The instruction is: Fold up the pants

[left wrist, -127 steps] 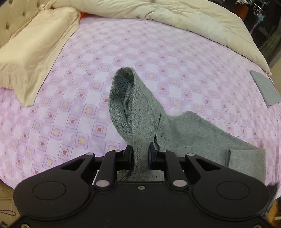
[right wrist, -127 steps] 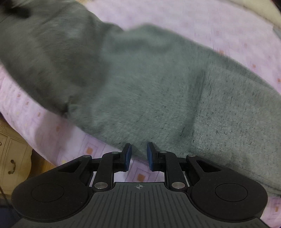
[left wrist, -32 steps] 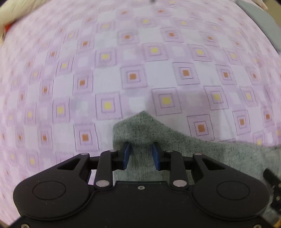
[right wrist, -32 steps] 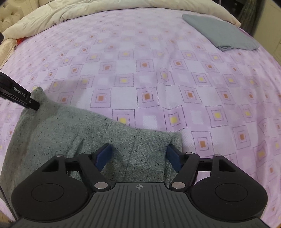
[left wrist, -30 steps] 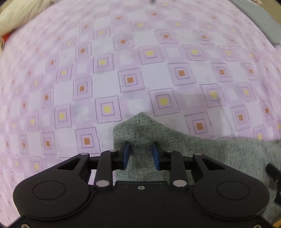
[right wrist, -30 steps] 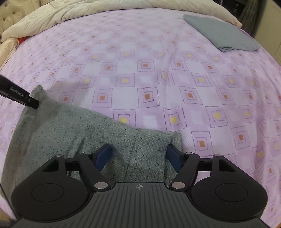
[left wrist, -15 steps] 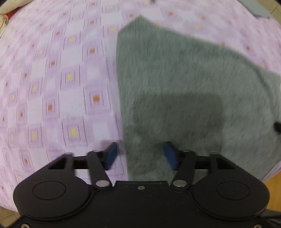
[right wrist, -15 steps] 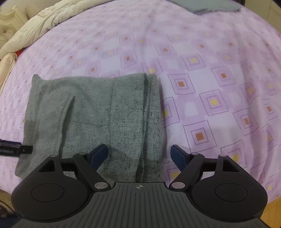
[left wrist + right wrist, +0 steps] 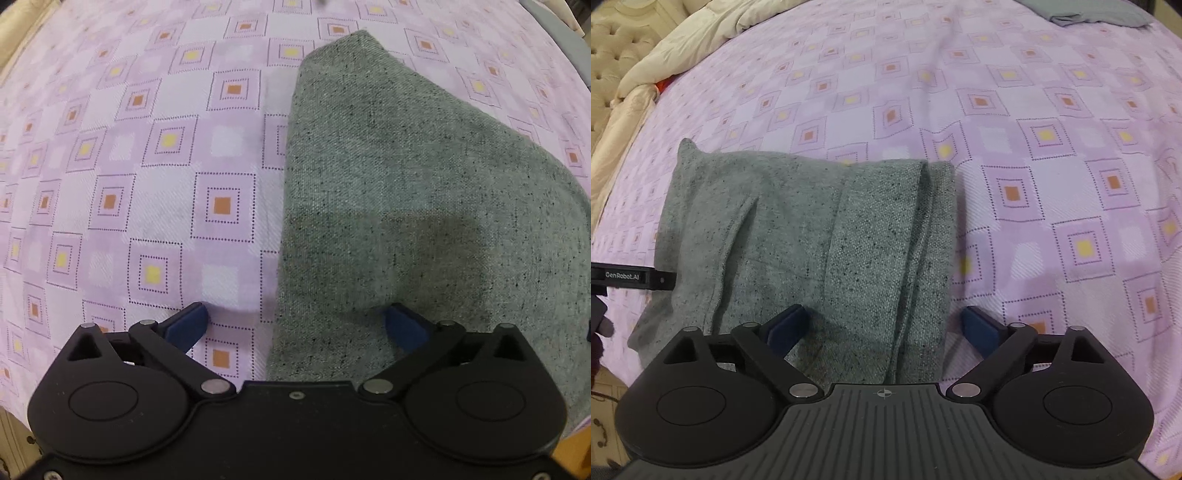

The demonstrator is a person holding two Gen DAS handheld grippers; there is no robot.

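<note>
The grey speckled pants (image 9: 820,236) lie folded into a flat rectangle on the purple patterned bed sheet (image 9: 1052,155). In the left wrist view the pants (image 9: 399,192) fill the right half. My left gripper (image 9: 295,325) is open and empty, straddling the pants' left edge near their front corner. My right gripper (image 9: 882,325) is open and empty, straddling the pants' right folded edge at the front. The left gripper's black finger (image 9: 631,276) shows at the pants' left side in the right wrist view.
A cream duvet (image 9: 701,33) and pillow (image 9: 617,122) lie at the back left of the bed. A folded grey cloth (image 9: 1089,11) lies at the far right. The bed's front edge runs just below the pants.
Both grippers have let go of the pants and pulled back toward the bed's front edge. The left jaws have opened wide. The pants now lie flat and folded.
</note>
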